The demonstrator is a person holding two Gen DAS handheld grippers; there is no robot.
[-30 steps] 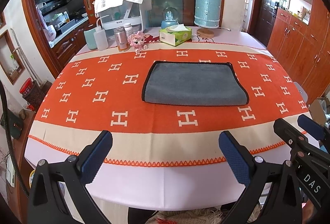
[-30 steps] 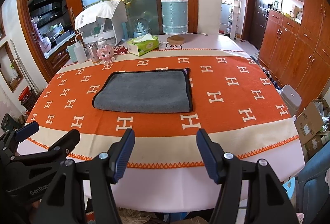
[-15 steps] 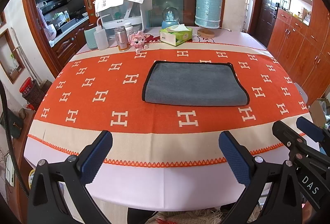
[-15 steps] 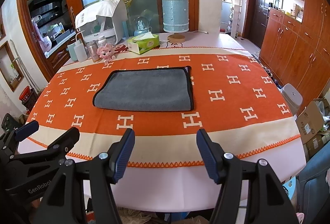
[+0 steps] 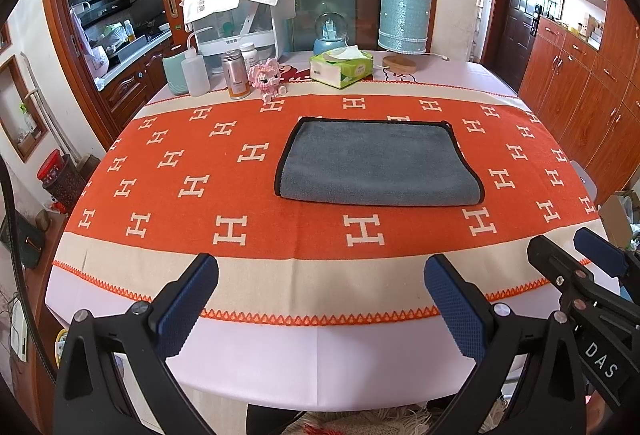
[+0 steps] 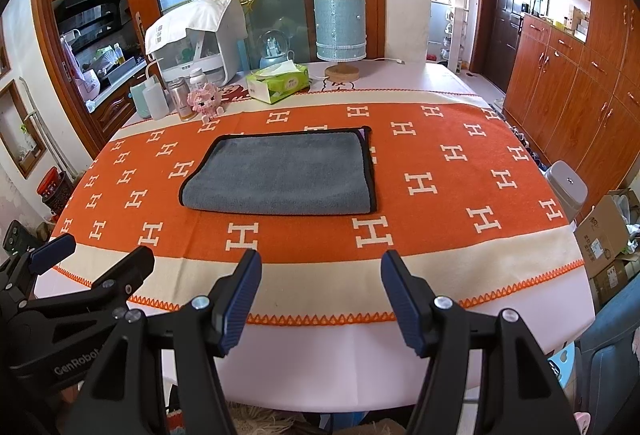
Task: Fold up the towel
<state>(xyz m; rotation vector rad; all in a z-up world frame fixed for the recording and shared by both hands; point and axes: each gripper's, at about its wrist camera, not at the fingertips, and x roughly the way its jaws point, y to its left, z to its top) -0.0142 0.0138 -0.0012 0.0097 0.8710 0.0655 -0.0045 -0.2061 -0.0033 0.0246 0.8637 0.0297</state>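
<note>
Between the earlier frames and this one, neither gripper had closed or advanced noticeably; the table edge had only drifted slightly in both wrist views, and the towel lay where it had been.

The left gripper (image 5: 320,299) stood wide, holding nothing, above the near table edge. The right gripper (image 6: 320,295) was likewise wide and empty, just beside it; each tool showed at the margin of the other's view.

The towel (image 5: 378,165), grey with black binding, lay flat well ahead of both grippers, ahead and slightly right of the left tool, ahead and slightly left of the right tool. It appeared already folded once, with the rounded fold toward the tools.

Risks, as a judgement:
- A pinch taken too deep could catch the orange tablecloth (image 5: 200,195) together with the towel and drag it.
- Gripping only the top layer at a bound corner would open the fold instead of doubling it.
- Uneven lifting by the two tools would skew the edges.

The tablecloth covered a white-topped table (image 5: 320,347). Beyond the towel, at the far edge, stood a tissue box (image 5: 341,68), bottles (image 5: 236,75), a pink toy (image 5: 266,75) and a blue lamp (image 5: 405,19). Wooden cabinets (image 5: 580,75) lined the room to the right.
</note>
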